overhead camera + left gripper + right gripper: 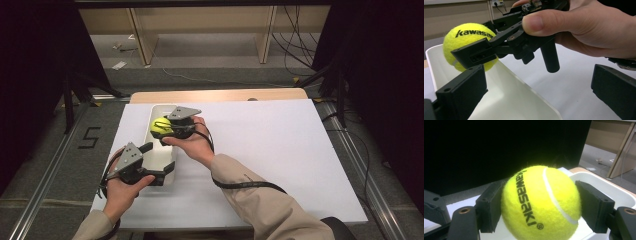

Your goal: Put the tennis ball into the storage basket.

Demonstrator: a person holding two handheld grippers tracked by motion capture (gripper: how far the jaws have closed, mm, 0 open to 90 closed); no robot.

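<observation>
A broad white foam board (260,150) covers the table across the middle of the high view, and a long white rectangular plastic tray (161,157) lies on its left part, running from the centre-left of the frame toward the lower left. Above the far half of that tray, the right gripper (167,128) is clenched on a fuzzy yellow-green tennis ball (161,126) printed with black lettering; in the right gripper view the two black jaws press on the ball's opposite sides. The ball hangs over the tray, and it seems clear of the tray floor, though the angle makes that hard to confirm. The left gripper (150,165) sits at the near end of the tray, in the lower left of the high view, its jaws spread wide apart with one inside the tray and one outside, holding nothing.

The step in hand looks like setting the ball into the tray. Done well, the right gripper would lower it close to the tray floor, away from the walls, before easing the jaws apart, so the ball neither bounces nor rolls out.
</observation>
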